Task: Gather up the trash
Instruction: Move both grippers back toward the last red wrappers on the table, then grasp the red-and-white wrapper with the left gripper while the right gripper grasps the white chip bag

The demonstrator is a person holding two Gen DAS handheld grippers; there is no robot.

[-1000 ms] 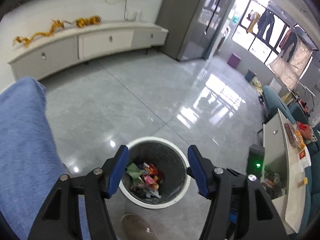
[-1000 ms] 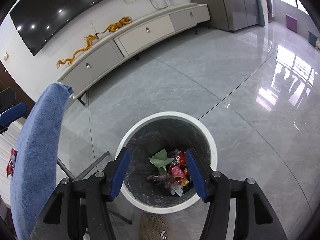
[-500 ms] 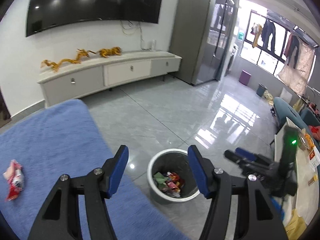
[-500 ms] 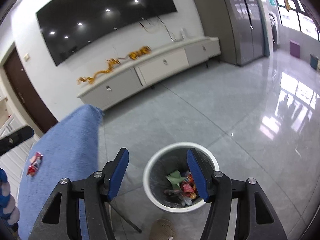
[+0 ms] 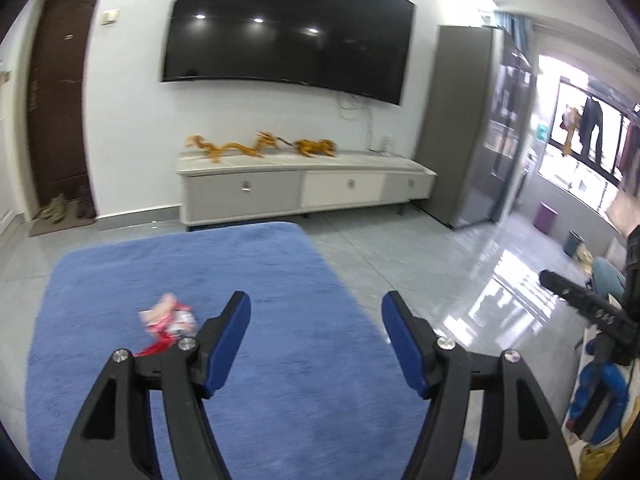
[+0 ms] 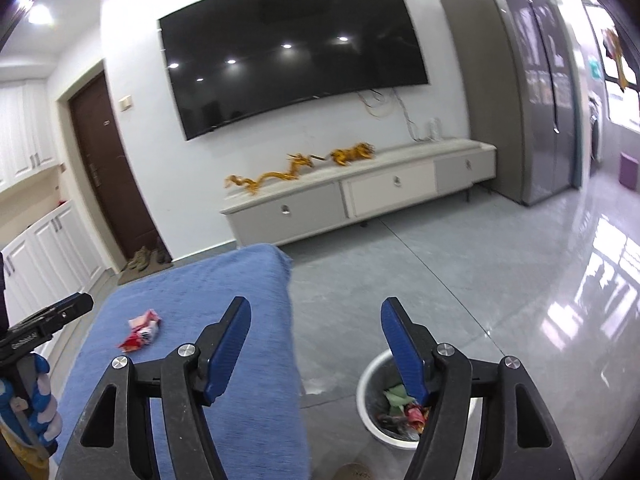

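Your left gripper (image 5: pixel 316 308) and right gripper (image 6: pixel 316 312) have both just been widening, jaws apart and empty. The red snack wrapper (image 5: pixel 168 322), somewhat blurred, lies on the blue cloth (image 5: pixel 280 360); the trash bin (image 6: pixel 372 384) sits on the floor beside it.

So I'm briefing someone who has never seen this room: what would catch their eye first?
Probably the big dark television on the white wall, with golden dragon figures on the low cabinet beneath it. Nearer, a red and white wrapper lies alone on the blue cloth surface. On the floor to its right stands a white bin already holding colourful trash.
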